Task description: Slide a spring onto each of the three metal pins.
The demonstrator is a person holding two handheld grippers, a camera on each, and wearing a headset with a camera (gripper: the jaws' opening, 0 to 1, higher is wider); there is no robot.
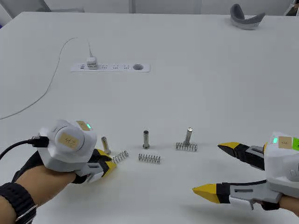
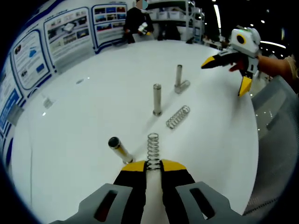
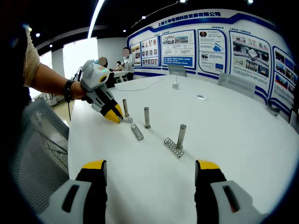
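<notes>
Three metal pins stand on the white table: the left pin [image 1: 105,144], the middle pin [image 1: 145,139] and the right pin [image 1: 188,135]. My left gripper [image 1: 108,165] [image 2: 153,164] is shut on the near end of a spring [image 1: 120,156] [image 2: 153,145], which lies on the table just right of the left pin [image 2: 119,148]. A second spring [image 1: 149,158] [image 3: 137,131] lies in front of the middle pin [image 3: 146,116]. Against the foot of the right pin [image 3: 181,134] rests a third spring [image 1: 186,146] [image 3: 173,147]. My right gripper [image 1: 216,169] [image 3: 150,165] hovers open, right of the pins.
A white power strip [image 1: 110,67] with a plug [image 1: 91,61] and a cable lies farther back. A grey curved object [image 1: 246,18] sits at the far right corner. A mesh chair back [image 3: 39,140] stands beside the table.
</notes>
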